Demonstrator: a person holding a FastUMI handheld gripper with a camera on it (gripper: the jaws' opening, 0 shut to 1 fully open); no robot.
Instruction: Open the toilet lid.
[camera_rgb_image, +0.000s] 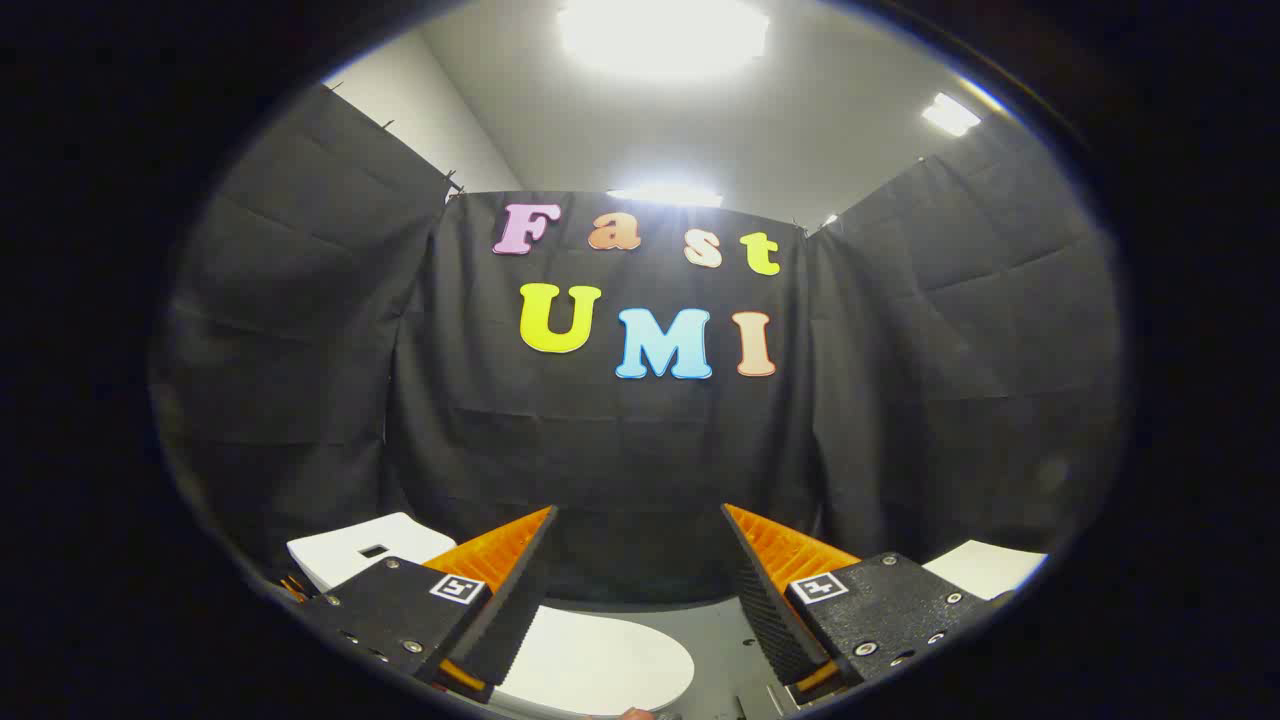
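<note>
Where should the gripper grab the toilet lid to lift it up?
Probably the lid's rounded front edge, coming from in front and a little below, so one finger slips under the rim. It lies flat and closed, low between the fingers. The gripper hangs open above it, touching nothing.

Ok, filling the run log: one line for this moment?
gripper: open, holding nothing | toilet lid: closed, below fingers | contact: none | white box: beyond left finger
</note>
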